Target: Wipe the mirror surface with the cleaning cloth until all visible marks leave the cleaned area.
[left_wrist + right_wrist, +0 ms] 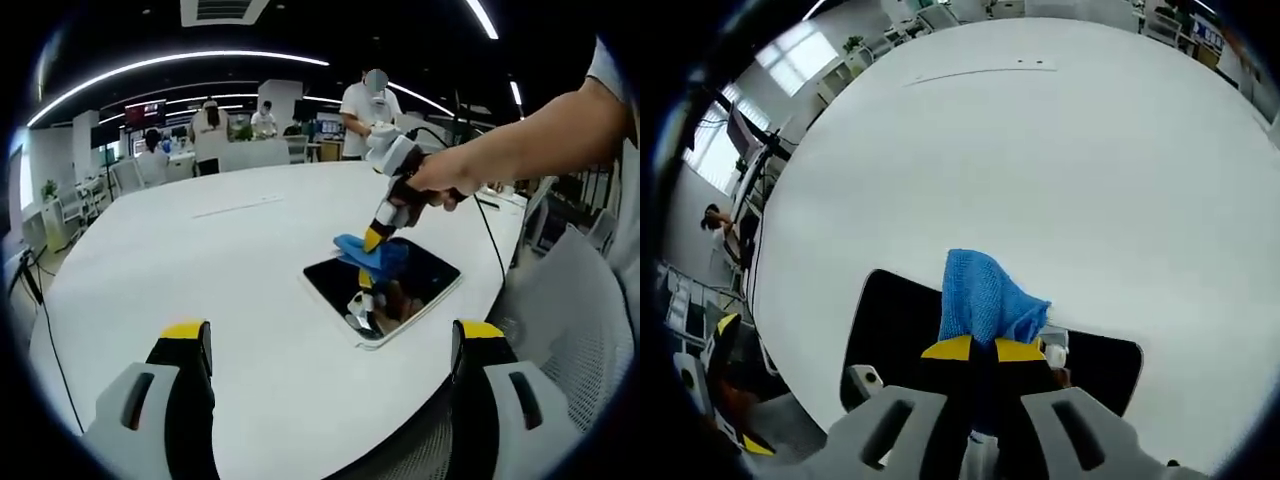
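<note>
While the left gripper (330,350) hangs back at the near edge of the white surface (200,260), its yellow-tipped fingers (185,335) stand wide apart with nothing between them, well short of the action. Just beyond them lies the mirror (400,290), a dark rectangular slab, flat on the surface with one corner pointing back toward that idle gripper. And there's the right gripper (372,240), held by a hand (435,185) reaching in from the right, angled steeply down onto the glass near its far edge. In the right gripper view its fingers (952,349) are pinched together on the blue cleaning cloth (985,295), which bunches out ahead of the tips and presses on the mirror (890,320). Most of the glass stretches back under and behind the cloth, toward the holder, so the next stroke looks to be a pull back across the dark face. I can't make out any marks at this size. Farther off, people (365,115) stand around desks.
</note>
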{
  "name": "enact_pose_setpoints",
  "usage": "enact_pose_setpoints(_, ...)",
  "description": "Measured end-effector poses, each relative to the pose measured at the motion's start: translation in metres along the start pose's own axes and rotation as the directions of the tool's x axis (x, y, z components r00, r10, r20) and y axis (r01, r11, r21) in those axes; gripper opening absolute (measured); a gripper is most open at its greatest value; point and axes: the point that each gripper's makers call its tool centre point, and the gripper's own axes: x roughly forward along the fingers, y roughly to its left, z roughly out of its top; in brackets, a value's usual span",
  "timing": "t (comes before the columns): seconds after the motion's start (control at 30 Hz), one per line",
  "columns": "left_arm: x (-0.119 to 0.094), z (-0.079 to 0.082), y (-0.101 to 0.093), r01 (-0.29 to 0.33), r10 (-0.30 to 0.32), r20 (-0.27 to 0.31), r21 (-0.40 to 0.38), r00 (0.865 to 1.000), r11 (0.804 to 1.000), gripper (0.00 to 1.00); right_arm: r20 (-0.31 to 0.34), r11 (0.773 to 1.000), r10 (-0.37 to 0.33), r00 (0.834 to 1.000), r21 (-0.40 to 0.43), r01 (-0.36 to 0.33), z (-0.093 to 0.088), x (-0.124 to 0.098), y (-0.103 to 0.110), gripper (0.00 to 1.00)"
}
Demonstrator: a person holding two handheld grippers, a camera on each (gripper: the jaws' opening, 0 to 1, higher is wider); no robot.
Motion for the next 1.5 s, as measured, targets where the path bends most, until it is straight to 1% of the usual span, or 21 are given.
enact_pose_setpoints(0.13, 0.000, 0.001, 0.001, -0.003, 0.003, 0.002, -0.003, 1.000, 1.000, 0.99, 0.010, 1.000, -0.013, 1.000, -0.018, 0.014, 0.002, -0.001, 0.002, 0.00)
enact_pose_setpoints(0.33, 0.000, -0.001, 0.000, 0.001, -0.001, -0.004, 0.004, 1.000, 1.000, 0.99, 0.019, 1.000, -0.011, 1.000, -0.016, 0.012, 0.006, -0.001, 0.003, 0.00)
enact_pose_setpoints(0.5, 0.000, -0.001, 0.001, -0.001, 0.001, -0.004, -0.004, 1.000, 1.000, 0.99, 0.026, 1.000, -0.004, 1.000, -0.012, 0.005, 0.006, -0.001, 0.003, 0.00)
enact_pose_setpoints(1.0, 0.001, -0.002, 0.000, 0.006, -0.006, -0.009, 0.002, 1.000, 1.000, 0.99, 0.034, 0.999, -0.013, 0.999, -0.042, 0.015, 0.006, -0.001, 0.003, 0.00)
enact_pose_setpoints(1.17, 0.001, -0.003, -0.001, 0.010, -0.010, -0.012, -0.004, 1.000, 1.000, 0.99, 0.033, 0.999, -0.023, 0.999, -0.032, 0.024, 0.005, -0.004, -0.005, 0.00)
enact_pose_setpoints(1.33, 0.001, -0.003, 0.000, 0.009, -0.009, -0.013, -0.006, 1.000, 1.000, 0.99, 0.034, 0.999, -0.023, 0.999, -0.033, 0.024, 0.001, -0.008, -0.006, 0.00)
enact_pose_setpoints(1.5, 0.001, -0.003, 0.000, 0.009, -0.009, -0.015, -0.002, 1.000, 1.000, 0.99, 0.031, 0.999, -0.027, 0.999, -0.036, 0.028, 0.002, -0.007, -0.013, 0.00)
